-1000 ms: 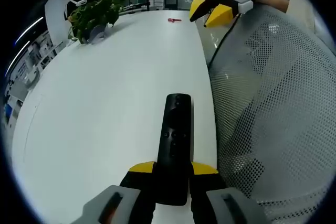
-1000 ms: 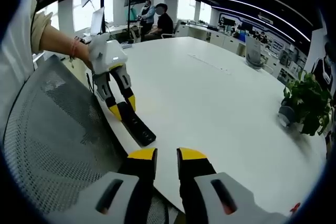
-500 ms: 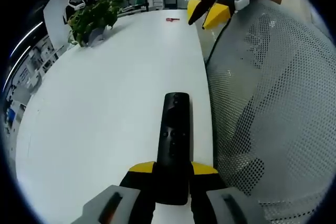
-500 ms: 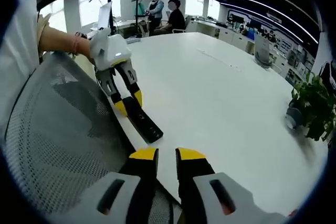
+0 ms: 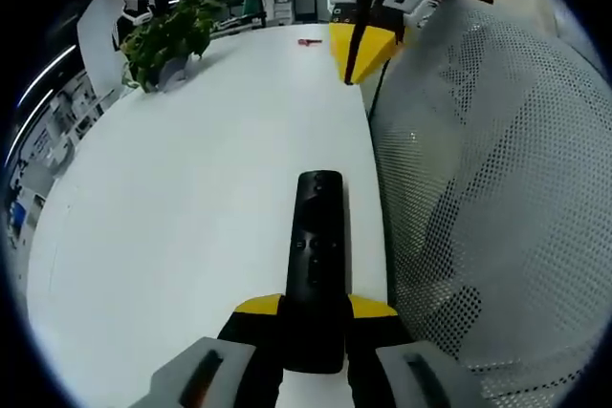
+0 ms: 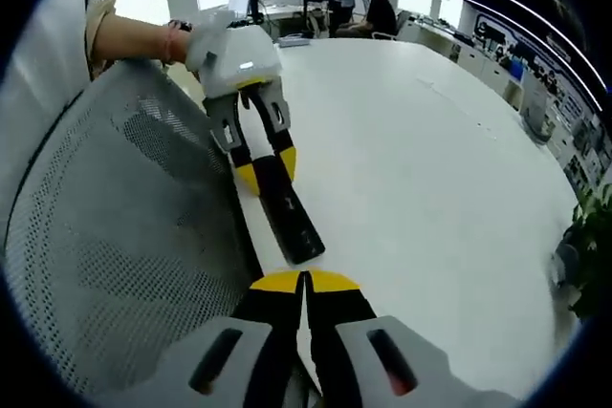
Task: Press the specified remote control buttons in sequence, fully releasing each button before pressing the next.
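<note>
Your left tool (image 5: 316,317) clamps the remote control (image 5: 316,255), its long axis along the tabletop (image 5: 191,188) edge beside the mesh chair (image 5: 497,217), pointing toward your right tool (image 6: 304,284), whose jaws are pressed together.

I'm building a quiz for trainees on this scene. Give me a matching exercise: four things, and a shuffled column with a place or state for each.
1. remote control
2. right hand-held gripper
3. potted plant
4. mesh chair back

A. jaws closed, empty
B. far side of the white table
C. clamped in the left hand-held gripper
D. beside the table edge

Pairs: 1-C, 2-A, 3-B, 4-D
</note>
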### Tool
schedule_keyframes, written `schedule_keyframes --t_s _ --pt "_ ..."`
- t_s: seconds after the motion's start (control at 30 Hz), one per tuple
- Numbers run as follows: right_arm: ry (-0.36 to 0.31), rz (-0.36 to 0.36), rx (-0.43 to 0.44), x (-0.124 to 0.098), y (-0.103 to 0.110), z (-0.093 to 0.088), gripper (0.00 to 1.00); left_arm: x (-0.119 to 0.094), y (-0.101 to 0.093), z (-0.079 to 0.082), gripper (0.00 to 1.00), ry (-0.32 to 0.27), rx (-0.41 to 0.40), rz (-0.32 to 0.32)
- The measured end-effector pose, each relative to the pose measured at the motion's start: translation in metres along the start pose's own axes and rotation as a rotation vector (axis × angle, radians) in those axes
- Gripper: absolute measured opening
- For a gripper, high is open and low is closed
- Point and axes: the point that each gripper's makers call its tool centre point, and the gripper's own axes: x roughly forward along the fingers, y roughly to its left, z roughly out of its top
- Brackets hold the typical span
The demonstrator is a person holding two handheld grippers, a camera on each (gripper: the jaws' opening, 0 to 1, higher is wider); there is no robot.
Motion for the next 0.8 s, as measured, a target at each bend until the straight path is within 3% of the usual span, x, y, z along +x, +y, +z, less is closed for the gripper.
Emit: schedule_keyframes --t_s 0.2,0.4,0.8 --pt "0.058 0.070 -0.025 0.029 0.001 -0.004 0.00 0.000 0.000 0.000 0.23 -0.004 0.006 -0.005" --pt "0.121 0.085 -0.050 0.050 -0.007 -0.012 0.00 0.000 0.000 0.000 0.24 -0.009 0.009 -0.013" --pt "0.199 0.110 -0.156 0.066 -0.003 -0.013 0.00 -0.001 0.001 0.000 0.24 -0.011 0.012 -0.020"
